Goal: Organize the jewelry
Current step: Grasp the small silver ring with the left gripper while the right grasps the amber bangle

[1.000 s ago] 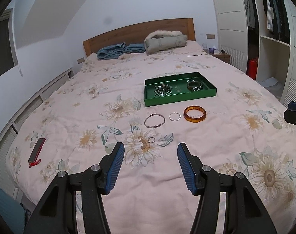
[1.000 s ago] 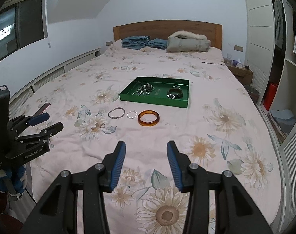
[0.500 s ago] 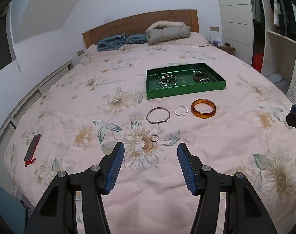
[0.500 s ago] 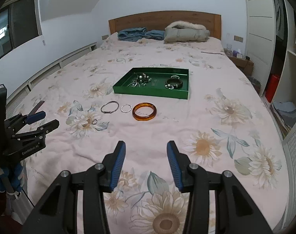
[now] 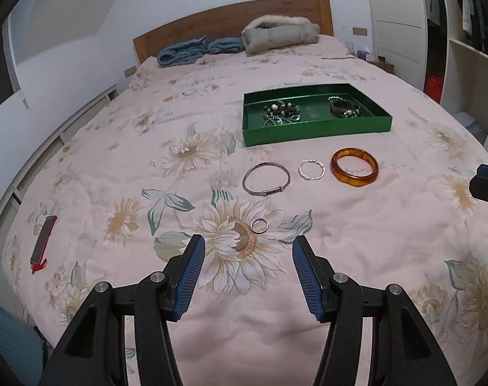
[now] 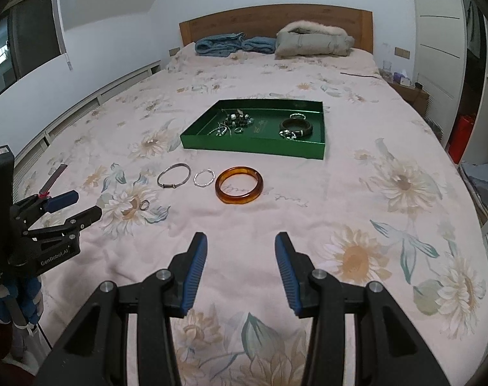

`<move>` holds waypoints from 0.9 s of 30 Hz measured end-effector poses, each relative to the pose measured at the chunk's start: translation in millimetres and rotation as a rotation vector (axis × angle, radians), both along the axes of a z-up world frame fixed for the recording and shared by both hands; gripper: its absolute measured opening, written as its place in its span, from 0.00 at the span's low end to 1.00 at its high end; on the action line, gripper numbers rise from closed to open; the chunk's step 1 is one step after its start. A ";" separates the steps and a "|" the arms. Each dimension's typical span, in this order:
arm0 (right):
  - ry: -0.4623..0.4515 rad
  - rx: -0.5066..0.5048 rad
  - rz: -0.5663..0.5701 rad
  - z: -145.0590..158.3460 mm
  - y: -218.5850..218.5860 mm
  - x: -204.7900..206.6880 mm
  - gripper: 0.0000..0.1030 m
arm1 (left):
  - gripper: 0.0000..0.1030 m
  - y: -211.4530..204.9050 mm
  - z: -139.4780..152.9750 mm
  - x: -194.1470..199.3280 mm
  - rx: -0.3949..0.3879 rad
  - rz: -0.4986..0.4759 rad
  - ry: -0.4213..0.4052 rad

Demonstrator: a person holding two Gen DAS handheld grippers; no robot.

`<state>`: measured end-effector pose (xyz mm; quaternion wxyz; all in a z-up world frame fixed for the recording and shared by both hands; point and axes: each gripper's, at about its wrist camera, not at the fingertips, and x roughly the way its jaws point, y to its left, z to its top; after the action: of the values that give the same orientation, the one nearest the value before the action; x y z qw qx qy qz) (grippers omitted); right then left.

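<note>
Green tray [image 5: 314, 130] holds some jewelry; three bangles [image 5: 354, 167] and a ring [image 5: 259, 225] remain on bed. Both tongs [image 5: 248, 268] [image 6: 240, 265] gape empty.

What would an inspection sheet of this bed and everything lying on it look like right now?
Surface: pink floral bedspread, rumpled.
Job's things: shallow green rectangular tray already holding beads and bracelets; in front of it, in a row on the bedspread, a thin silver bangle, a small twisted silver hoop and a chunky amber bangle; a small silver ring lies nearer, apart.
Clutter: flat red-and-black object near the left bed edge; folded blue knitwear and a grey fur-trimmed coat by the headboard.
Grippers: left gripper and right gripper both open, empty, above the bedspread.
Cables: dark cord near the pillow end.
Surroundings: wooden headboard, white wardrobe.
</note>
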<state>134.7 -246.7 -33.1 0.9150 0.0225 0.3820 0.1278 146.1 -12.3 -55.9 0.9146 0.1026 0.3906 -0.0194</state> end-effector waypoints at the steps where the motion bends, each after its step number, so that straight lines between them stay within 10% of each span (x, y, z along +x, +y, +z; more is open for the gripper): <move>1: 0.002 0.001 0.001 -1.5 0.2 2.3 0.41 | 0.54 2.1 -2.4 3.8 -0.005 0.003 0.006; 16: 0.066 0.005 0.004 -42.9 0.0 84.9 0.41 | 0.54 51.9 -40.3 58.5 -0.238 -0.098 0.104; 27: 0.114 0.008 0.014 -74.6 8.4 154.2 0.41 | 0.39 36.6 -73.4 84.6 -0.217 -0.161 0.164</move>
<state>288.9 -238.3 -107.7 0.8907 0.0307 0.4333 0.1343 230.7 24.3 -129.3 0.8808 0.0324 0.4502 -0.1428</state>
